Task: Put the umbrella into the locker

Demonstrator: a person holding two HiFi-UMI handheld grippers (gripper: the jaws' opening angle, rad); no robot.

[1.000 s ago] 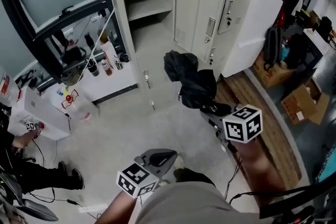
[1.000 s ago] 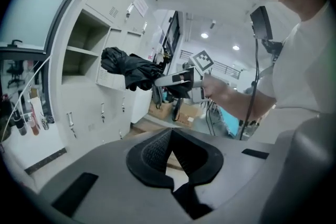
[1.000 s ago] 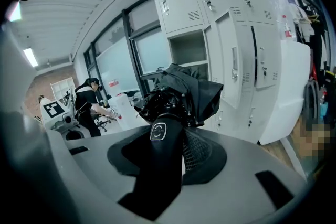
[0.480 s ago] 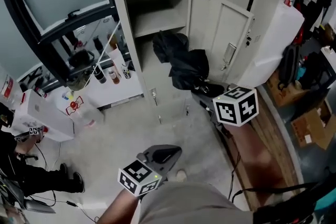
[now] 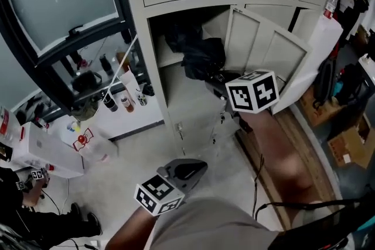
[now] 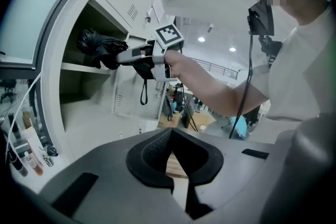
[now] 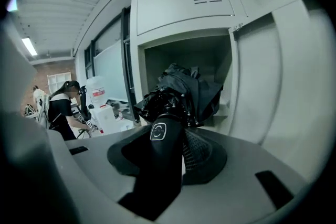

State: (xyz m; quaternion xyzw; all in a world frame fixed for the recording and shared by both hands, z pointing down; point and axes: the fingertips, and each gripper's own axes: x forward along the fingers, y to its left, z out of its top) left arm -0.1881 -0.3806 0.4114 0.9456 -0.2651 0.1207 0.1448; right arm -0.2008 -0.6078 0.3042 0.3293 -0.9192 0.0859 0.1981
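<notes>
Left hand-held gripper [image 5: 188,167]: jaws together, empty, low and near.
Locker [image 5: 153,61]: compartment open, with free room left of and behind the umbrella.
Umbrella [image 5: 199,57]: black, folded, with its canopy inside the opening above the shelf [image 5: 169,59].
Right hand-held gripper [image 7: 176,131]: clamped on the umbrella handle, whose round emblem is unreadable.
Door [image 5: 263,52]: swung open, right.

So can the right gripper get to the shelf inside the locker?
Probably yes. The locker door stands swung open, and the right gripper, shut on the umbrella, holds it right at the opening over the shelf. Nothing looks in the way.
</notes>
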